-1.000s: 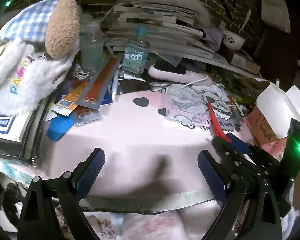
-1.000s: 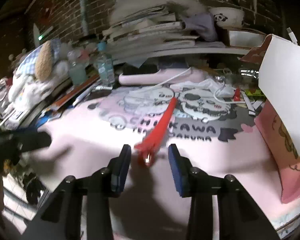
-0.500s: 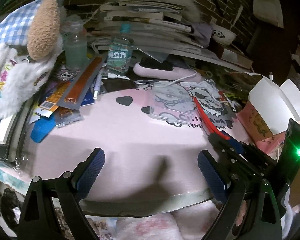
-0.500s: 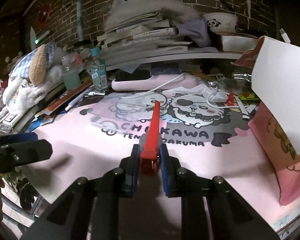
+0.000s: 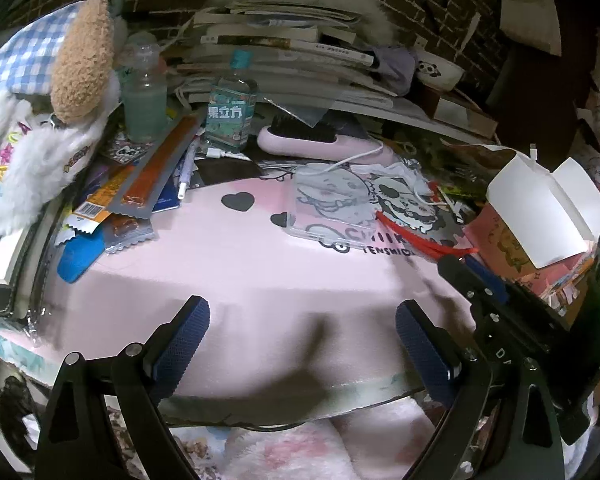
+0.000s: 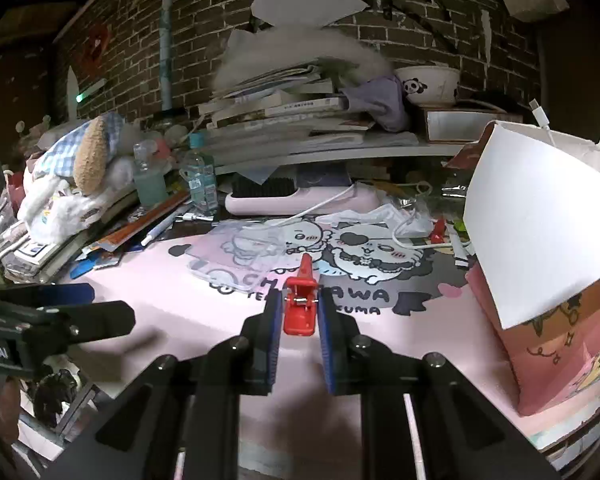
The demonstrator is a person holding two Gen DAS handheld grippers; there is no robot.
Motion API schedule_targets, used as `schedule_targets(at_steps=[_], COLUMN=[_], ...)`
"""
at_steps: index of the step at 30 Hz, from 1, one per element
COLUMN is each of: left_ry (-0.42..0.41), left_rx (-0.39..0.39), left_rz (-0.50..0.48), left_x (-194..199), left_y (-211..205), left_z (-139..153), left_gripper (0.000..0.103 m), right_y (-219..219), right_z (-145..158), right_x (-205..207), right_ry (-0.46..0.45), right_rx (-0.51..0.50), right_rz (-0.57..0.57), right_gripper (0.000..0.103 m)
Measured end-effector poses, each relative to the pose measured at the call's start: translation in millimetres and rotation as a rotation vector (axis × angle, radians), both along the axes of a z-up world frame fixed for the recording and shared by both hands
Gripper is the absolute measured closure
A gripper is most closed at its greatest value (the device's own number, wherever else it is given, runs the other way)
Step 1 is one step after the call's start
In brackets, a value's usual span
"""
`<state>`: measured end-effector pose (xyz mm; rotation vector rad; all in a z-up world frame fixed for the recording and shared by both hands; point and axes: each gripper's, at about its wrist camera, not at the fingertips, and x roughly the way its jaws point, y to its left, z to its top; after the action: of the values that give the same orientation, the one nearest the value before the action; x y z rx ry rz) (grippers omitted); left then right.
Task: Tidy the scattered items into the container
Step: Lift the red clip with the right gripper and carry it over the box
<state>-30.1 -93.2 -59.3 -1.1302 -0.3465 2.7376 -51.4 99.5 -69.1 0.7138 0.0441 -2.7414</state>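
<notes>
- Container (image 6: 540, 248): pink box, white flaps up, on tabletop (image 6: 204, 312) at 3 o'clock from right tool (image 6: 299, 320).
- Left tool (image 5: 302, 344): wide, nothing between pads, farther from container.
- Red clip (image 6: 300, 304): pinched in right tool, long axis toward 12 o'clock, apparently lifted clear.

A cluttered home desk against a dark brick wall (image 6: 440, 36): stacked books (image 6: 284, 120), a plush toy (image 5: 48, 92), a panda bowl (image 6: 428, 86) and a cartoon-print pink desk mat (image 5: 228, 264) covering the tabletop.
</notes>
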Motion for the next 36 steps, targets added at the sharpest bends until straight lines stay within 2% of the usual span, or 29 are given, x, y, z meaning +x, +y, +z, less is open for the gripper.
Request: schedule_targets(at_steps=[6,12,21,26,30,36], left_ry=[0.004,0.000,-0.002,0.013,0.017,0.020], left_rx=[0.002,0.002,0.012,0.020,0.020,0.024], left_rz=[-0.001,-0.007,-0.023,-0.056,-0.077,-0.106], left_x=[1.9,1.4,-3.4,-4.4,-6.2,-8.1], left_y=[1.3,3.9,10.3,19.4,26.7,37.1], left_z=[1.0,1.4,3.2,9.1,12.5,14.1], left_gripper=[0.010,0.010,0.010,0.010,0.010,0.010], right_y=[3.6,11.9,16.0,31.8,60.5,115.5], right_z=[-7.8,1.7,53.9,87.3,115.9,147.2], right_x=[2.5,12.3,35.0,41.5,40.7,29.8], right_ry=[-0.048,0.000,0.143,0.167,0.160,0.089], right_rx=[-0.005,-0.022,-0.030,-0.025,0.018,0.179], right_rz=[0.012,0.009,0.033,0.032,-0.004,-0.121], right_gripper=[0.088,0.088,0.088,0.088,0.088,0.088])
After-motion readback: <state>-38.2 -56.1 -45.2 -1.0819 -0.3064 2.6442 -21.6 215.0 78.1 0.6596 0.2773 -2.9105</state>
